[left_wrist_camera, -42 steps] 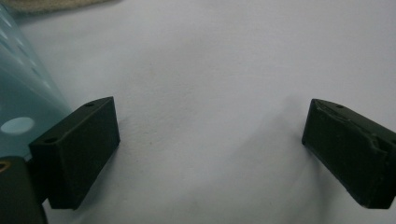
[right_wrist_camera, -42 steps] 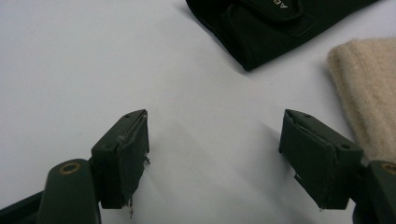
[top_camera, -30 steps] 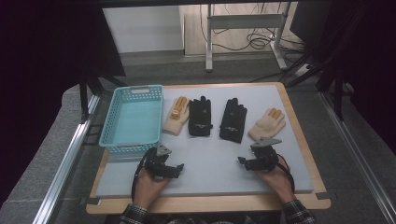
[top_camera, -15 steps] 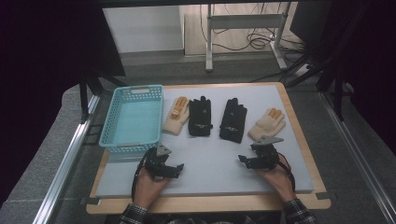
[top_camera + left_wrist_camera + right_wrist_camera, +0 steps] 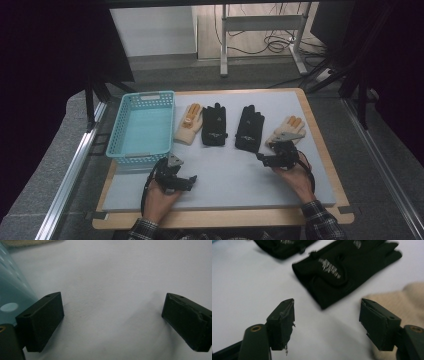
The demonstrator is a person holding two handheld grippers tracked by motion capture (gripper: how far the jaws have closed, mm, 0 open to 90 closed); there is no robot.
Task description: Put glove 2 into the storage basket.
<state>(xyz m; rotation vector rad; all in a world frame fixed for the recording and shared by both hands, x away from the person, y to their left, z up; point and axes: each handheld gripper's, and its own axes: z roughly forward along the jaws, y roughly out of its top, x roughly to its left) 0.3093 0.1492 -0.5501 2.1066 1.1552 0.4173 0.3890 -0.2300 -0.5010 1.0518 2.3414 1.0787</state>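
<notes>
We note the right gripper [image 5: 266,159] with fingers [image 5: 282,322] wide apart, just closing slightly, nothing between them; the black glove [image 5: 342,270] lies flat on the desk [image 5: 240,175] just beyond the fingertips, and the beige glove [image 5: 412,302] sits beside the right-hand finger. The left gripper [image 5: 186,181] rests near the blue basket [image 5: 142,125], fingers [image 5: 41,320] spread wide over bare desk and holding nothing.
</notes>
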